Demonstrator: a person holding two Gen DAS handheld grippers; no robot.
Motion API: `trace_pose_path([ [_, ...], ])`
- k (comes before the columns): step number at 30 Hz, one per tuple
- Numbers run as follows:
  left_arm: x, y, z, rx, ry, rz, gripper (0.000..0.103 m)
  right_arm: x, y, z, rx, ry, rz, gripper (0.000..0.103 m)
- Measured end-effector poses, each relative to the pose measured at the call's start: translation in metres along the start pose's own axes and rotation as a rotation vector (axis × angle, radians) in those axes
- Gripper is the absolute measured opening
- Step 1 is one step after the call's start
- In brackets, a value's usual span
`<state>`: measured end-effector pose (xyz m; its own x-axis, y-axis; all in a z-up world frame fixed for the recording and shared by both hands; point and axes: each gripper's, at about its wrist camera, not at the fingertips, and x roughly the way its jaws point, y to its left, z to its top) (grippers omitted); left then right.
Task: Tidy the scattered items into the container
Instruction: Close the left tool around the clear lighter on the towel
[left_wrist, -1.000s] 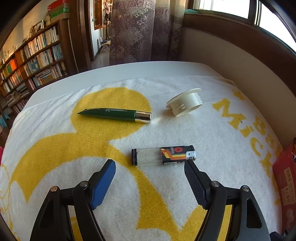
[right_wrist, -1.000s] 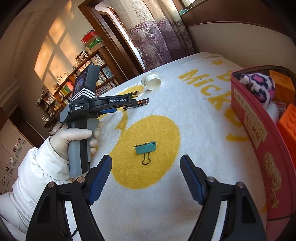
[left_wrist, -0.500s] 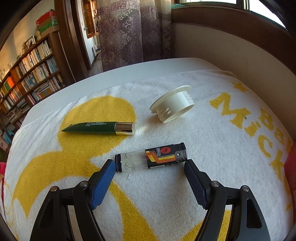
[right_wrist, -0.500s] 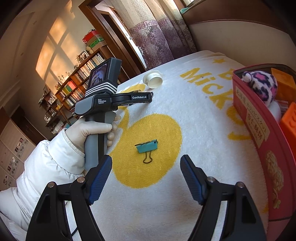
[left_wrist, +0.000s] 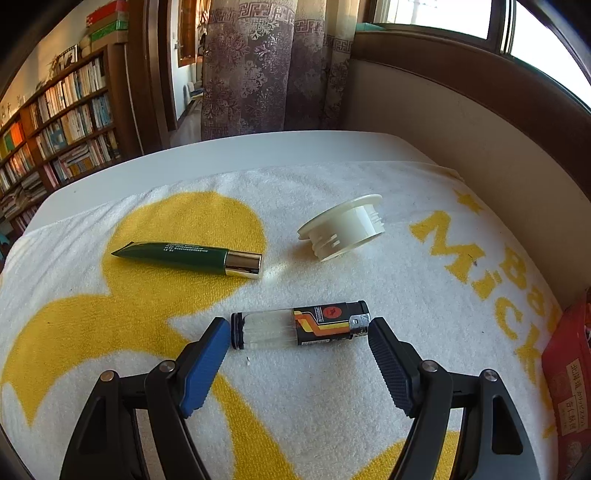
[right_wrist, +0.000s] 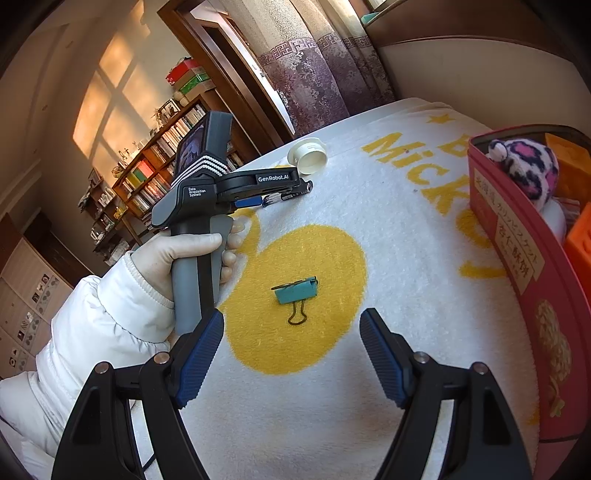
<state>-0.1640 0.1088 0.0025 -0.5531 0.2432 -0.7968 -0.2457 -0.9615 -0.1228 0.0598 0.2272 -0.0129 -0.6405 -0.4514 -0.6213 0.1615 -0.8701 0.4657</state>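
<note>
My left gripper (left_wrist: 297, 334) is open, its fingertips flanking a lighter (left_wrist: 300, 328) with a clear body and black-orange label that lies crosswise on the towel. Beyond lie a green tube with a gold cap (left_wrist: 188, 253) and a white plastic lid (left_wrist: 341, 227). My right gripper (right_wrist: 291, 325) is open and empty, just short of a teal binder clip (right_wrist: 296, 291). The red container (right_wrist: 517, 266) at right holds a plush toy (right_wrist: 524, 166) and orange blocks (right_wrist: 578, 243). The left gripper (right_wrist: 284, 192) also shows in the right wrist view, over the lighter (right_wrist: 291, 195).
A white and yellow towel (left_wrist: 369, 406) covers the table. A cushioned bench back (left_wrist: 461, 147) runs along the right side. Bookshelves (left_wrist: 55, 129) and a curtain (left_wrist: 269, 66) stand beyond the far edge. The container's corner shows in the left wrist view (left_wrist: 569, 369).
My left gripper has moved forward and down, so the lighter now lies between its fingertips. My right gripper has barely moved.
</note>
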Motion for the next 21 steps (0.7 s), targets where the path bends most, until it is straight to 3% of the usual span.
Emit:
trace_pose_path([
  [5,-0.007,-0.007,0.001,-0.006,-0.015,-0.040,0.084,-0.001,0.000,0.000,0.000,0.000,0.003,0.079],
  [9,0.002,-0.017,0.001,0.038,-0.007,0.011,0.095,-0.001,0.000,-0.001,0.000,-0.001,0.003,0.079],
  [12,0.017,-0.018,0.001,0.049,0.054,0.047,0.096,-0.001,0.000,0.000,0.001,-0.001,0.005,0.079],
  [18,0.019,-0.017,0.002,0.053,0.057,0.047,0.096,-0.001,0.000,0.000,0.004,0.001,0.007,0.079],
  [19,0.018,-0.017,0.002,0.053,0.055,0.047,0.094,-0.001,0.000,0.000,0.005,0.000,0.006,0.079],
  [20,0.017,-0.018,0.002,0.055,0.048,0.048,0.085,-0.001,0.000,0.000,0.006,0.000,0.006,0.079],
  [21,0.017,-0.016,0.001,0.057,0.044,0.046,0.085,-0.001,0.000,0.000,0.006,0.001,0.005,0.079],
])
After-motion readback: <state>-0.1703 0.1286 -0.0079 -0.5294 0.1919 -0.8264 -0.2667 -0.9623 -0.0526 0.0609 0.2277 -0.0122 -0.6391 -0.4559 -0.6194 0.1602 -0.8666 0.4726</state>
